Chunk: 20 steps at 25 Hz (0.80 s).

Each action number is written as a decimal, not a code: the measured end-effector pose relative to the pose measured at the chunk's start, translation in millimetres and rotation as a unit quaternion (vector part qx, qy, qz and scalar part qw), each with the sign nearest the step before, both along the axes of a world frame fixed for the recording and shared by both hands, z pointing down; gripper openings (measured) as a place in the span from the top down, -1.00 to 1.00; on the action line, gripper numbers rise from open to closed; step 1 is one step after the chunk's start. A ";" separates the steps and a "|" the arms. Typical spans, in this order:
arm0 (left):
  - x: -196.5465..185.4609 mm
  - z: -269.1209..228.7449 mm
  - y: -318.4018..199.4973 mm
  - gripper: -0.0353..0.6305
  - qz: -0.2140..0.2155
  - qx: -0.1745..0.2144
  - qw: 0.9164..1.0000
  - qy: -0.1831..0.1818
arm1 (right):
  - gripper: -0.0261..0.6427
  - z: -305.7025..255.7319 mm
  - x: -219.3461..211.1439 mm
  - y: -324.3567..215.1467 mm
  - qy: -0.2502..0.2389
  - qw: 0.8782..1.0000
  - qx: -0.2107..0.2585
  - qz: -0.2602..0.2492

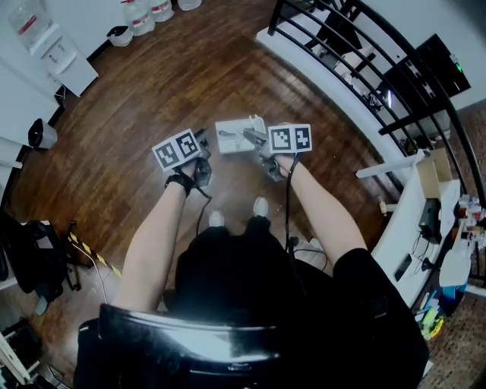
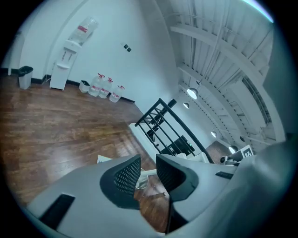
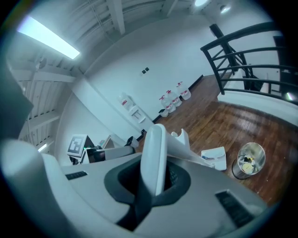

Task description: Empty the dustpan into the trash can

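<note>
Dark wood-plank floor, glossy and streaked, closed in by plain white walls. At the centre of the head view, white plastic dustpan: boxy, shallow, smooth, with a long tapered handle. Clenched on that handle, right gripper, dark mesh-textured pads tight against the plastic on both sides, pan end reaching out in front of the jaws. Just left of the dustpan, left gripper, released, jaws parted, nothing pressed between the dotted pads; only floor and a sliver of white visible through the gap. Square-marker cube on top of each gripper.

Near the dustpan's pan, seen from the right gripper view, trash can: round, shiny metal, open-topped, pale scraps inside, apart from the pan. Not made out in the head view.

Well behind the dustpan, along the wall: clear water bottles, white water dispenser topped by an upturned bottle, small black bin. Right of the dustpan, black metal railing, curved bars on a white base. Nearer than the dustpan, two forearms and pale shoes. Along the bottom edge, a glossy black curved shape, cut off, hard to identify. Far right, a cluttered white desk, items too small to tell.
</note>
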<state>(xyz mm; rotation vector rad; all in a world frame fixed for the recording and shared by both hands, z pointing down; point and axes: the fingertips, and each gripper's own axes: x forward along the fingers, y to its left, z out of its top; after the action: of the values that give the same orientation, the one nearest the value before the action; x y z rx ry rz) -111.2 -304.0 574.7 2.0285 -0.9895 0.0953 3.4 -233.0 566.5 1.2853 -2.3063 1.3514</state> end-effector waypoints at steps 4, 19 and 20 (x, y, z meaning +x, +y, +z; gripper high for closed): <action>21.6 10.7 -3.5 0.46 0.007 -0.038 0.999 0.039 | 0.87 -35.7 2.7 6.4 -0.003 1.000 0.025 0.016; 185.6 38.9 20.9 0.10 -0.076 -0.284 0.908 0.299 | 0.87 -176.7 62.8 86.0 0.015 0.991 0.125 0.032; 200.0 36.8 23.7 0.10 -0.071 -0.287 0.906 0.302 | 0.87 -183.8 69.3 92.0 0.014 0.991 0.131 0.035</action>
<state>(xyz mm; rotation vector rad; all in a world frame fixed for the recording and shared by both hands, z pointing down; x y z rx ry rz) 88.8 -280.3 611.4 1.3077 -0.6071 -0.2794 72.7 -141.1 382.7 1.4618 -2.5049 1.0684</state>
